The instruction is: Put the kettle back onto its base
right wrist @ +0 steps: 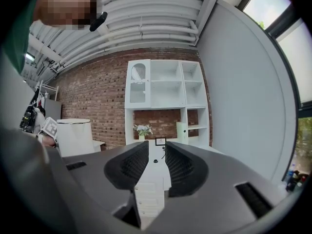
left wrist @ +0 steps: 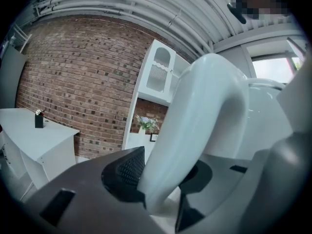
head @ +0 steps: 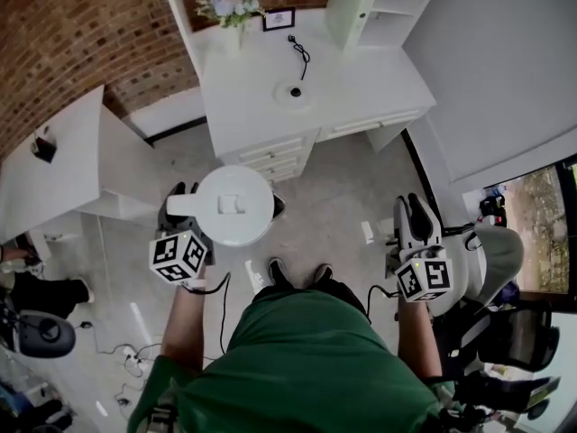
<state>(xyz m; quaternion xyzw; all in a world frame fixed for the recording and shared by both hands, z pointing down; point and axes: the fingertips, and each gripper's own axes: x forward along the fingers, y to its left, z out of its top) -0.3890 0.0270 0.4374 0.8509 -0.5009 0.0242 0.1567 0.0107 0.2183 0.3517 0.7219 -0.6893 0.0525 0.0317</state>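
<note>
Only one white kettle (head: 233, 207), handle (left wrist: 204, 116) clamped in left gripper (left wrist: 163, 177); one base (head: 294, 92) on desk (head: 361, 79); right gripper (right wrist: 156, 167) apart, empty.

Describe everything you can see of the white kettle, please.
The kettle is plain white, smooth and glossy like plastic. From above it is round, with a square catch on its flat top. A thick curved handle arches off one side. It hangs upright in the air over the pale floor, short of the white desk and not on its base. Only the left gripper touches it, with its jaws clamped on the lower part of the handle.
</note>
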